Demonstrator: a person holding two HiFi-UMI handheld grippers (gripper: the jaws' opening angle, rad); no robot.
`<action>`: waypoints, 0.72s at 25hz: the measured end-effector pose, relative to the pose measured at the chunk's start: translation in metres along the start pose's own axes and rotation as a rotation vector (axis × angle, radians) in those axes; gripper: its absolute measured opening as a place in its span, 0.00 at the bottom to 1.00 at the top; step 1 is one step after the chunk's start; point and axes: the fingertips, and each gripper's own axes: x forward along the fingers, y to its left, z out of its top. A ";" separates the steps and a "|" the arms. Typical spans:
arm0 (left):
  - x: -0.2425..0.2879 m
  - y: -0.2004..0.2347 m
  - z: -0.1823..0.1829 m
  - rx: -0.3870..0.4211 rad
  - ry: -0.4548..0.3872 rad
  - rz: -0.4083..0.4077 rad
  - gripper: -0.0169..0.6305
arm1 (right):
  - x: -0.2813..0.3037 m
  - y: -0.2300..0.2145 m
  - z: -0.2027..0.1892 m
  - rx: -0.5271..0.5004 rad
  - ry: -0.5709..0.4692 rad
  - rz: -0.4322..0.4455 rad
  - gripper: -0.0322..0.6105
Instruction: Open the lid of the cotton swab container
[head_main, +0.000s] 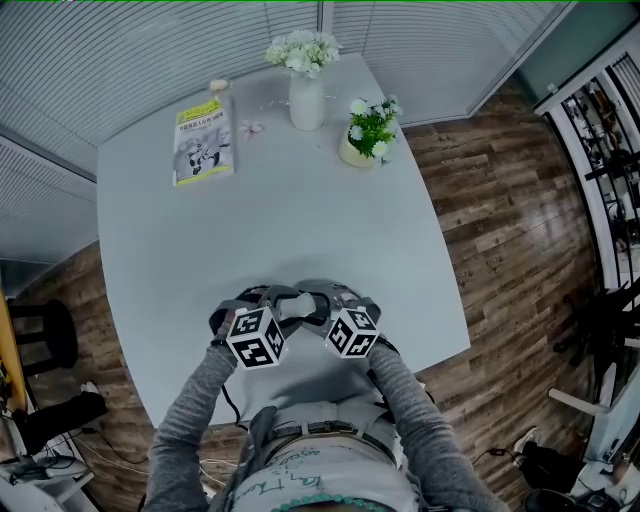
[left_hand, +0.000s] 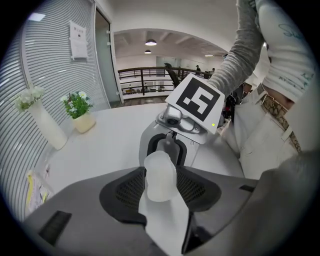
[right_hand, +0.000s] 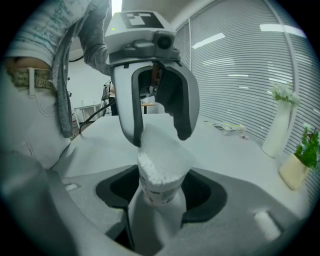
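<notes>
The cotton swab container (right_hand: 159, 186) is a small clear tub with white swab tips showing through its wall. My right gripper (right_hand: 160, 202) is shut on its labelled lower part. Its frosted lid (right_hand: 164, 146) points at the left gripper (right_hand: 157, 129), whose fingers (right_hand: 131, 125) press on the lid's two sides. In the left gripper view the same container (left_hand: 160, 175) runs from my left gripper (left_hand: 161, 205) to the right gripper (left_hand: 167, 150) opposite. In the head view both grippers (head_main: 285, 303) (head_main: 318, 303) meet nose to nose over the table's near edge and hide the container. I cannot tell whether the lid has lifted.
On the white table (head_main: 300, 220), at the far end, lie a yellow-topped booklet (head_main: 203, 140), a white vase of flowers (head_main: 306, 98) and a small potted plant (head_main: 368, 135). Wooden floor runs past the table's right edge. The person's body is close behind both grippers.
</notes>
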 end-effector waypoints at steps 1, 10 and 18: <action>-0.001 0.001 0.000 -0.002 -0.007 0.008 0.32 | 0.000 0.000 0.000 -0.002 0.001 0.000 0.46; -0.008 0.006 0.003 -0.028 -0.052 0.047 0.30 | 0.001 0.000 -0.002 -0.011 0.007 -0.002 0.46; -0.021 0.020 0.004 -0.049 -0.092 0.111 0.16 | 0.000 0.001 -0.002 -0.015 0.008 -0.003 0.46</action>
